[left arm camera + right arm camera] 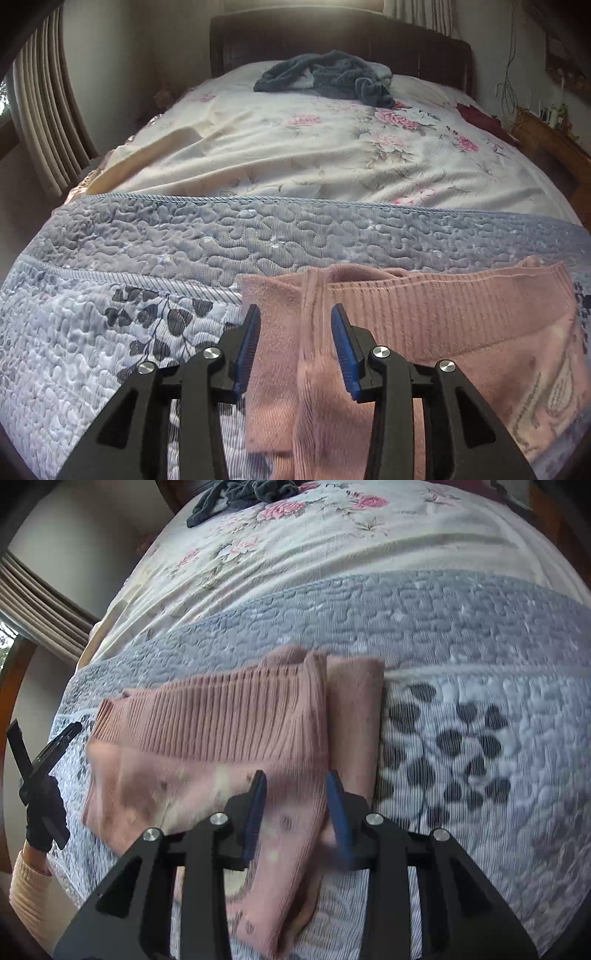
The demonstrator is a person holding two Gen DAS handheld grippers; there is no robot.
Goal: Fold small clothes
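On puckered grey quilt (443,635), ribbed pink knit garment (221,720), folded.

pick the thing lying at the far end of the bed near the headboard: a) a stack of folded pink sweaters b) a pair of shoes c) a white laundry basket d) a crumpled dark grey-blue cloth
d: a crumpled dark grey-blue cloth lies on the floral sheet just below the headboard, while the pink sweater lies at the near end, under the open left gripper.
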